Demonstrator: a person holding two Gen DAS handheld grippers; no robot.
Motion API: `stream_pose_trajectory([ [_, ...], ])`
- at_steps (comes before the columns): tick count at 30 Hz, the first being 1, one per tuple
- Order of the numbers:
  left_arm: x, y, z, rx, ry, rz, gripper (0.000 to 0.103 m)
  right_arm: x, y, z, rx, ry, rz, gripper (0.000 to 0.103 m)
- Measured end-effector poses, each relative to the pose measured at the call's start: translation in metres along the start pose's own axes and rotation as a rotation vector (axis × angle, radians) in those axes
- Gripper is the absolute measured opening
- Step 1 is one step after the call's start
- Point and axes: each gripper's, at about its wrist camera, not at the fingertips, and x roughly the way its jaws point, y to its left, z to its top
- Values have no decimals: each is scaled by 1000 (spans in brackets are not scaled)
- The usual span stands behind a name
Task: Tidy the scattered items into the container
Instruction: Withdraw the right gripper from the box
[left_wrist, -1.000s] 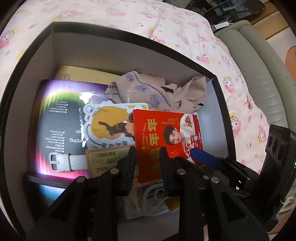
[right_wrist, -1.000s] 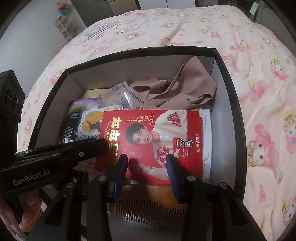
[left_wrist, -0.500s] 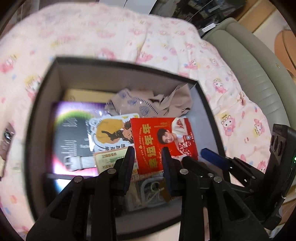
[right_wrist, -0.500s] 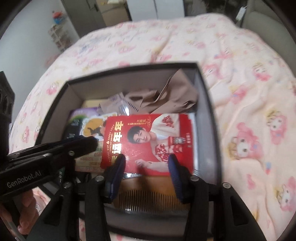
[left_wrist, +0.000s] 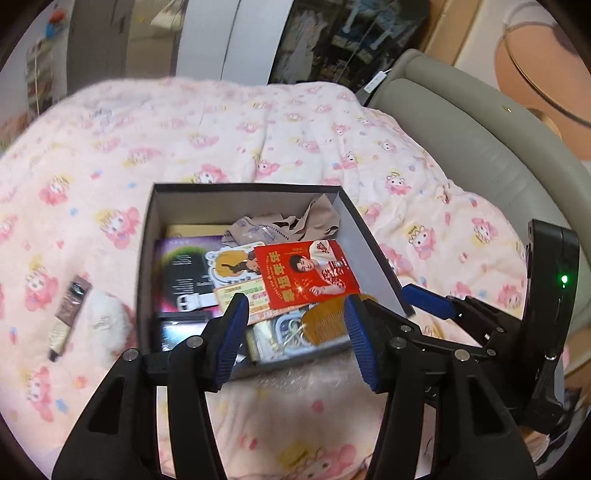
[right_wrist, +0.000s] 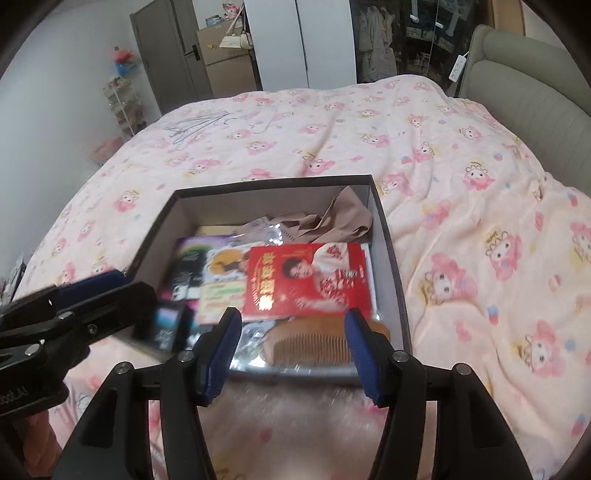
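Pink cartoon bedspread (right_wrist: 461, 192) everywhere; box (left_wrist: 373, 247) sits mid-bed, red packet (left_wrist: 306, 273) dropped on top, so both hand-held grippers, left (left_wrist: 293, 336) and right (right_wrist: 291, 350), have just been opening, empty; brown sachet (left_wrist: 68, 317) waits left.

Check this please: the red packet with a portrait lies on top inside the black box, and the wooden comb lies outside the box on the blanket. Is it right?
Not quite. The wooden comb lies inside the black box, at its near end beside the red packet; the right wrist view shows it. The rest is right.

place: home bedroom | cues: bed with pink cartoon blanket (right_wrist: 369, 147), padded headboard (right_wrist: 528, 85), wardrobe (right_wrist: 303, 40)
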Motion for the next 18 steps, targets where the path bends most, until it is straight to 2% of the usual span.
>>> stream_pose_trajectory([
  [5,-32,-4,-16,23,-24,17,55,-30,15,-17,43,-39,19,56],
  [10,-56,-2,-34,29,-41,47,55,-54,35,-28,14,-80,21,58],
  [18,-80,9,-53,-2,-56,36,55,-70,57,-43,-3,-80,26,58],
])
